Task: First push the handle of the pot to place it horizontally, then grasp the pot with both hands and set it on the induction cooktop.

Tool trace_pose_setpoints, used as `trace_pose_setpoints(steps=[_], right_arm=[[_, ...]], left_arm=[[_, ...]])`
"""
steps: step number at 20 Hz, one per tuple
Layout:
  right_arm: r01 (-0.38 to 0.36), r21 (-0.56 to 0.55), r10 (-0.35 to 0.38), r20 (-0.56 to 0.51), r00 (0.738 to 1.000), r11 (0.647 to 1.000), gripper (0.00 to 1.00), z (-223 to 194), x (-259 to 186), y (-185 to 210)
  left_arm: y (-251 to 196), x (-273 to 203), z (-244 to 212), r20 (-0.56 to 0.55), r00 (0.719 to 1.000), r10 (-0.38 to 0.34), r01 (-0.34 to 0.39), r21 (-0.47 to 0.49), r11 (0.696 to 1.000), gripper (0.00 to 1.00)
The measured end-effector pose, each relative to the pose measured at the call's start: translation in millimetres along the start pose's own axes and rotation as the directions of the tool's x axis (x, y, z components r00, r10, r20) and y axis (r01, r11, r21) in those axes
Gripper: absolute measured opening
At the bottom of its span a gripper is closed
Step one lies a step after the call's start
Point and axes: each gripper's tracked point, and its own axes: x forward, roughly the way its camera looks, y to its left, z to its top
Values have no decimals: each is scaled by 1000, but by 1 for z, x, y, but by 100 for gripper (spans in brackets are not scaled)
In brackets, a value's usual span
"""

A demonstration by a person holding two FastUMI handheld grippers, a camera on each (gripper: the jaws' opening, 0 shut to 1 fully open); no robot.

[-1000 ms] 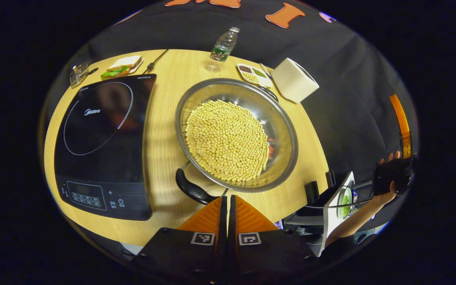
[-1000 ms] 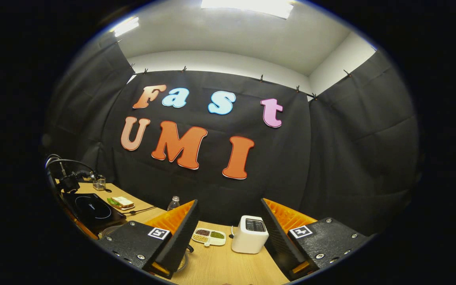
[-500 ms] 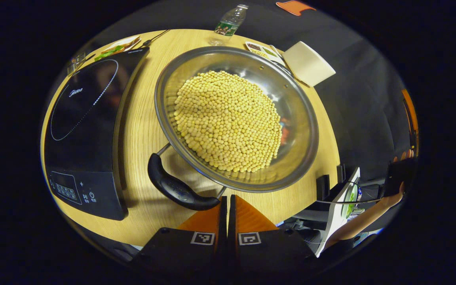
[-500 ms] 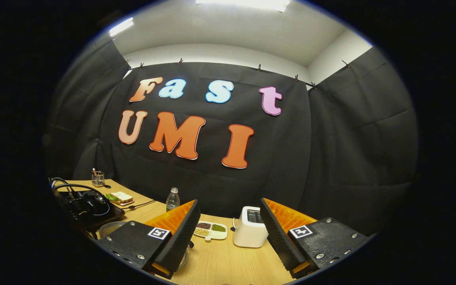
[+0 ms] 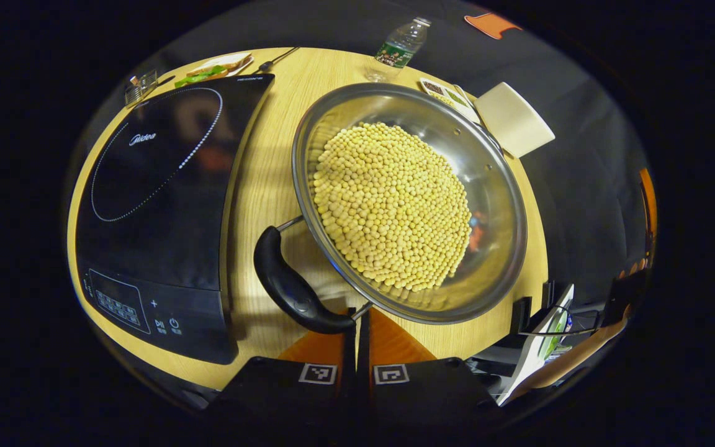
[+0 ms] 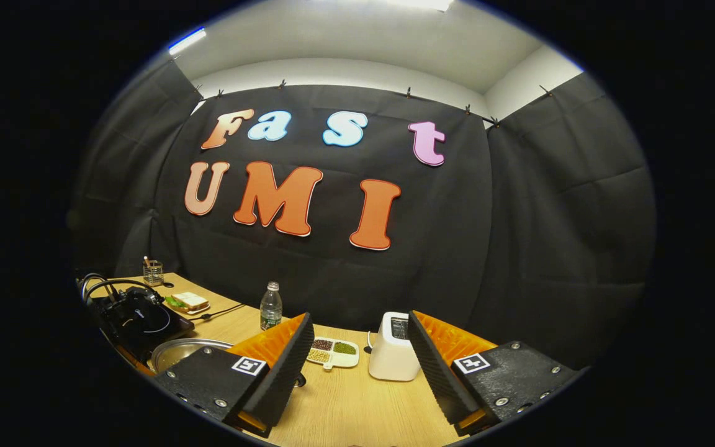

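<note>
Since 0.5 s ago, closed left gripper (image 5: pixel 357 320) nudged pot (image 5: pixel 408 202) handle (image 5: pixel 292 290) rightward, likely mid-push; right gripper (image 6: pixel 354 357) hangs open.

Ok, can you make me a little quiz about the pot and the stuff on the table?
1. True or false: the left gripper has its fingers spread wide apart.
2. What fills the steel pot? A) water B) yellow soybeans C) rice noodles
3. Fill in: the pot's black handle sits between the pot and the ____.

Key:
1. False. Its fingers are closed together, right by the handle's end.
2. B, the soybeans.
3. Induction cooktop, which lies flat beside the pot on the wooden table.
</note>
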Motion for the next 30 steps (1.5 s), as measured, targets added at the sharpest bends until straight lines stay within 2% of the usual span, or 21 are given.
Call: trace_pose_setpoints(steps=[9, 10, 12, 13, 15, 17, 22, 23, 24, 26, 27, 30], right_arm=[[-61, 41, 65, -110, 992, 997, 94, -28, 19, 28], [-70, 47, 75, -120, 990, 996, 97, -30, 21, 32], [-91, 58, 98, -142, 985, 994, 94, -36, 24, 41], [-101, 64, 110, -154, 982, 993, 94, -39, 27, 47], [-120, 73, 132, -179, 975, 990, 94, -45, 30, 57], [-138, 79, 151, -203, 968, 987, 94, -52, 33, 68], [-160, 98, 181, -271, 945, 982, 95, -70, 42, 90], [-162, 103, 185, -287, 940, 981, 95, -75, 44, 94], [-163, 106, 188, -302, 934, 981, 94, -79, 45, 98], [-161, 108, 188, -329, 925, 981, 95, -86, 48, 102], [-158, 108, 186, -340, 922, 981, 95, -90, 48, 103], [-145, 111, 176, -371, 912, 983, 95, -98, 52, 105]], left_arm=[[33, 3, 36, 118, 988, 101, -109, 58, 992, 8], [38, 4, 42, 136, 984, 115, -125, 63, 990, 8], [44, 7, 52, 165, 977, 138, -152, 74, 986, 5], [46, 7, 57, 182, 973, 144, -160, 78, 984, 8], [54, 9, 71, 230, 960, 159, -183, 87, 979, 5], [58, 10, 83, 262, 950, 170, -197, 82, 977, 8], [65, 15, 111, 343, 925, 161, -210, 109, 972, 8], [67, 16, 116, 355, 921, 160, -215, 122, 969, 5], [69, 19, 121, 371, 915, 155, -216, 126, 968, 8], [69, 19, 133, 396, 907, 146, -216, 138, 967, 5], [69, 20, 137, 406, 903, 143, -219, 146, 965, 8], [68, 24, 153, 433, 891, 134, -230, 176, 957, 8]])
